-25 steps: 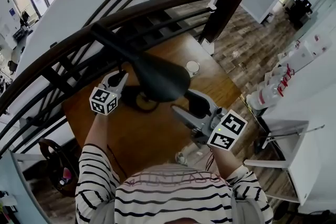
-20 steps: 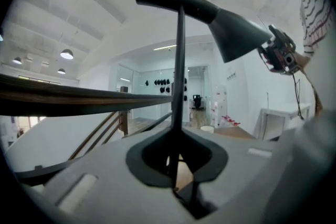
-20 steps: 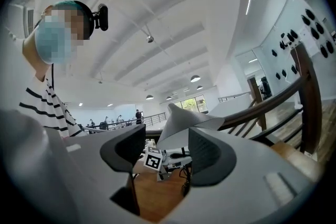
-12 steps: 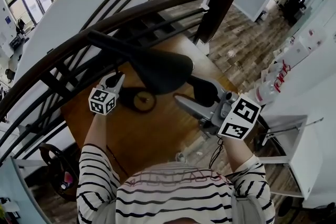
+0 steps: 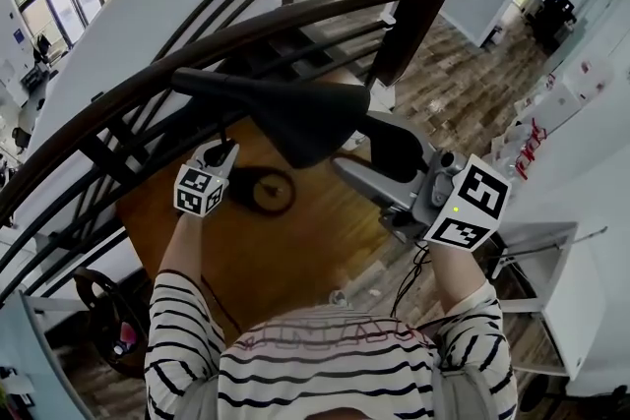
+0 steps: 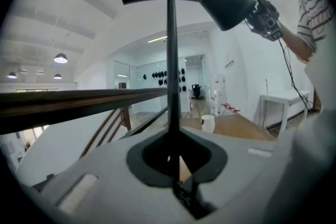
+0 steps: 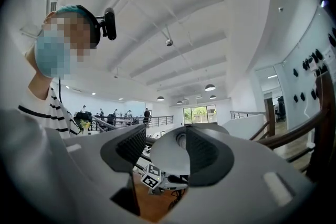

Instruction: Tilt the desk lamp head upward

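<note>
tilting step: under way, i judge. the black cone-shaped metal lamp head (image 5: 295, 118) lies about level, high above the lamp's round black base (image 5: 264, 190), with its white-lined mouth turned toward the right gripper.
right gripper (image 5: 362, 148): at the mouth, up and to the right of the base. one pad sits inside the white lining and the other outside, with the rim between them. it reads as clenched on the lamp head.
left gripper (image 6: 176, 165): clamped on the thin black upright stem (image 6: 171, 60), low down near the base.
base: flat on the brown wooden table (image 5: 295, 251). a white paper cup (image 6: 208, 123) stands beyond the base, well apart.
next move: carry the rim up in an arc about the joint atop the stem, while the left claw pins the stem so the base neither lifts nor slides.
risk: the thin rim could slip from the pads.
</note>
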Available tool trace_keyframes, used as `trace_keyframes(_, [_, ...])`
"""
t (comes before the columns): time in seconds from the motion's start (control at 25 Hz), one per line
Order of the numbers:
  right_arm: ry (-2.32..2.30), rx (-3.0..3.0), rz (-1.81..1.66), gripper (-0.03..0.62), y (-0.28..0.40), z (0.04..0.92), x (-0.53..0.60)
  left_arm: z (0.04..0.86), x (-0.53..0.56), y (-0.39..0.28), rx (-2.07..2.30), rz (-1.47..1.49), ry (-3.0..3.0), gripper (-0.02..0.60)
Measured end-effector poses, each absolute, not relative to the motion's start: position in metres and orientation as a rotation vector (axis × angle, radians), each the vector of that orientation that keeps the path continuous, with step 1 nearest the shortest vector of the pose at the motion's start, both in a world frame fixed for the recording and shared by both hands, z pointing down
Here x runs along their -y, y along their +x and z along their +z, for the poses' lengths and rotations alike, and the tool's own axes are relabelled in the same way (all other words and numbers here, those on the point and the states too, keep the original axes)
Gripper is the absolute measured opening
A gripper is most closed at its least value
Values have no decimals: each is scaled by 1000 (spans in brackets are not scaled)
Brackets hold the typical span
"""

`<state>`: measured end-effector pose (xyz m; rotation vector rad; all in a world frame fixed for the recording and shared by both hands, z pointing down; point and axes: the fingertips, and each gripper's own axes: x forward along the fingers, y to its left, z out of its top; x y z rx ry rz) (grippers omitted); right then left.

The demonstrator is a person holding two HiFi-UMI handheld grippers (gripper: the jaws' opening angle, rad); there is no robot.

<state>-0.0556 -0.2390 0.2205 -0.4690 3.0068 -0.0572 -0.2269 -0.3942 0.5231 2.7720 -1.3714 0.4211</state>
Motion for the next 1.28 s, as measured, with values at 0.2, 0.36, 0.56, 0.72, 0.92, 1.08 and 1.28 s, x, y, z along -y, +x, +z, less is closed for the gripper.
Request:
trace_keyframes(0.2, [-435,-3001,9,236,-63,199,242,526,394,-225,1356,498,2783,23])
trace_keyframes(0.36, [-417,-3010,50,235,-70,184,243,527,392,-225,1366,538,2784,23])
trace_keyframes(0.56, [-406,-3016,80,227,-78,175,249,528,395,-227,1375,553,2779,23])
trace_keyframes(0.72, [-417,-2999,74,224,-77,176,250,530,394,-227,1383,557,2768,23])
trace_keyframes(0.92, [-428,-2987,85,225,-72,178,249,534,397,-225,1399,553,2740,21])
trace_keyframes(1.08, [-442,-2963,102,248,-70,179,245,539,397,-225,1387,559,2712,21])
trace_keyframes(1.28, [-467,-2949,68,262,-65,189,242,539,395,-228,1391,520,2667,38])
